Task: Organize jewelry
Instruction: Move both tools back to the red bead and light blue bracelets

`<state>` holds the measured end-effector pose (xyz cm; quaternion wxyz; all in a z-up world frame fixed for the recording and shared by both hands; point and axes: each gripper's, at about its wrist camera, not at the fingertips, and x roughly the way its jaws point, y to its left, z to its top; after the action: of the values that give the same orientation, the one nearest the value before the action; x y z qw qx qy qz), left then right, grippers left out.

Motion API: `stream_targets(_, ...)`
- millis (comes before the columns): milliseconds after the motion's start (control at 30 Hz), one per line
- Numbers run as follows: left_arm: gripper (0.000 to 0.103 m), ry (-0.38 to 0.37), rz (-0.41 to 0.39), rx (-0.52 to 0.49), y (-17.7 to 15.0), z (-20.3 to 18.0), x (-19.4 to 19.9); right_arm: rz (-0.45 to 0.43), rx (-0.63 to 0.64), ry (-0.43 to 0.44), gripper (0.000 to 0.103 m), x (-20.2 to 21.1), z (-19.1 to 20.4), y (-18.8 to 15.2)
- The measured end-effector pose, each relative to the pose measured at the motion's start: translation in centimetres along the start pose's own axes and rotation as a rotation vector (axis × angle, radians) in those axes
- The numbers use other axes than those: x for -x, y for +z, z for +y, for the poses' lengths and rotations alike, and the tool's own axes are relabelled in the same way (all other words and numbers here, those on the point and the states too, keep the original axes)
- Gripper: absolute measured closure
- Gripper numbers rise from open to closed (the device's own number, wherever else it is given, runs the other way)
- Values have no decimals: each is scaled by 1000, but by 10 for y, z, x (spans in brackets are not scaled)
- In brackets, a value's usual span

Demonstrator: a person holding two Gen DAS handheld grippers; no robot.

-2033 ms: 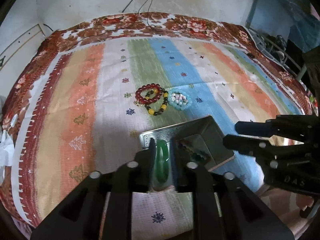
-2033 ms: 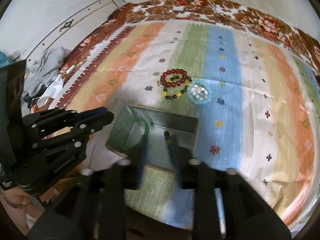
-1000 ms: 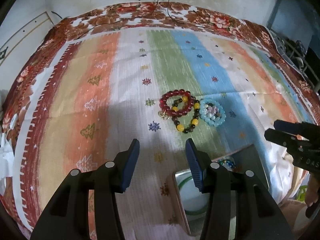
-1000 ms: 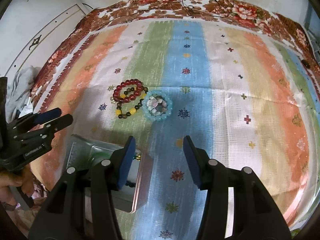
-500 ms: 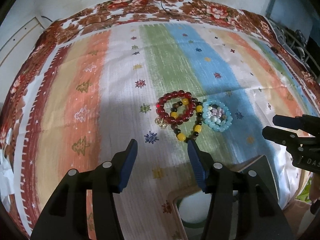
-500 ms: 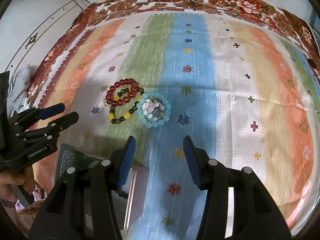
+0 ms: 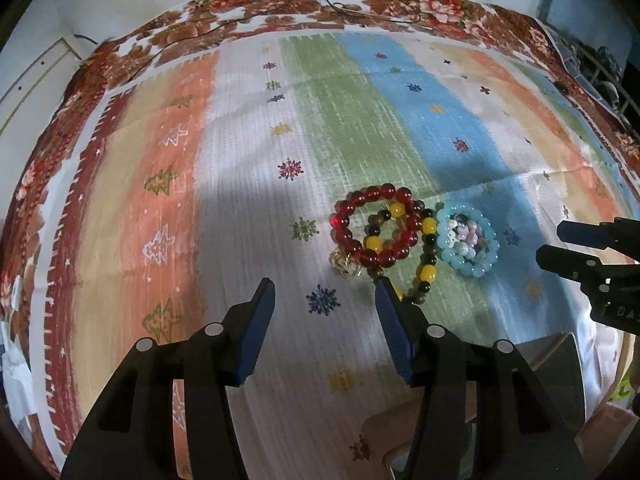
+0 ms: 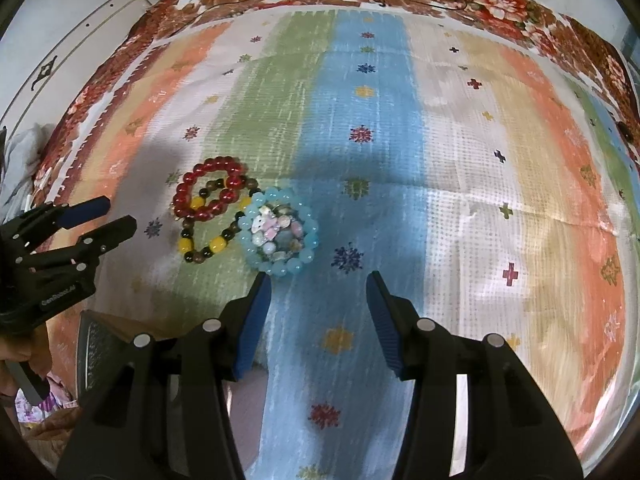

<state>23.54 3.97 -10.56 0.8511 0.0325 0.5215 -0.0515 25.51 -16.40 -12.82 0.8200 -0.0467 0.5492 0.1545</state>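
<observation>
Bracelets (image 7: 412, 236), just beyond empty jaws

Red bead bracelet (image 7: 370, 226), pale blue bead bracelet (image 7: 468, 242), pastel-striped cloth (image 7: 240, 160) with floral border

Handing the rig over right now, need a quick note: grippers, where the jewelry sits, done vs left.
Left gripper: open, empty, near the red bead bracelet.
Right gripper: open, empty, just short of the light blue bracelet.
The red, the brown-and-yellow bracelet and the blue lie bunched, touching, on the striped cloth.
Metal tray sits at the near edge, contents hidden.
Left: move those three into the tray.
</observation>
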Motion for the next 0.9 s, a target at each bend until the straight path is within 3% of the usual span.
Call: stream_targets(900,49,16,46,-54,36,0,-52,87,-18,-29,50,-55,-9,20)
